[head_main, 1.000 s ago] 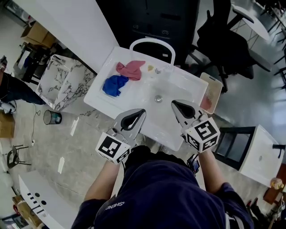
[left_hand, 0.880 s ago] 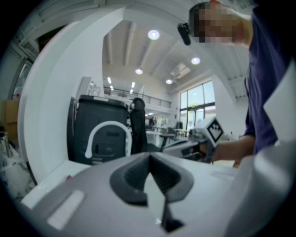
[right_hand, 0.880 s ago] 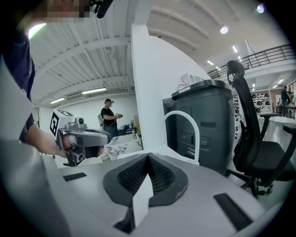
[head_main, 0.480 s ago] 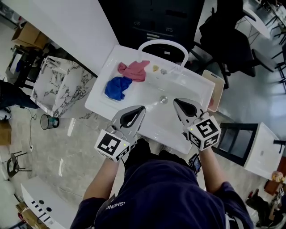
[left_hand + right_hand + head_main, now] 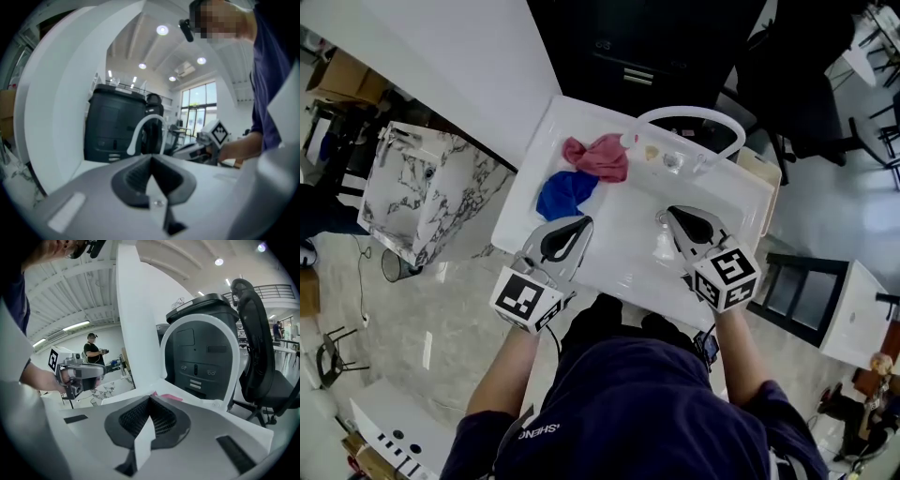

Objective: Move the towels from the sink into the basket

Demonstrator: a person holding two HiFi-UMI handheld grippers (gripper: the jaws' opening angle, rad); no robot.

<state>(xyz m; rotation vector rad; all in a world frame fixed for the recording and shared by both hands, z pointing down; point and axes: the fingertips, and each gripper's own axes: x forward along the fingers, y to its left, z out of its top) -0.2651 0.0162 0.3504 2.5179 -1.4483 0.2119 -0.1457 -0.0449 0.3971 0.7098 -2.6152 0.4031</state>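
Since the earlier frame, both claws have advanced over the sink point(image 5: 525, 178). Left gripper point(image 5: 584, 222) and right gripper point(image 5: 668, 212) are clenched and empty. Blue towel point(image 5: 565, 192) lies at 11 o'clock of the left gripper, and pink towel point(image 5: 598, 155) lies at 12.

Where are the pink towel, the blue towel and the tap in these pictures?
pink towel point(image 5: 598, 156): head view, middle of the crumpled cloth.
blue towel point(image 5: 565, 194): head view, middle of the bundle.
tap point(image 5: 164, 355): right gripper view, left limb of the white arch.
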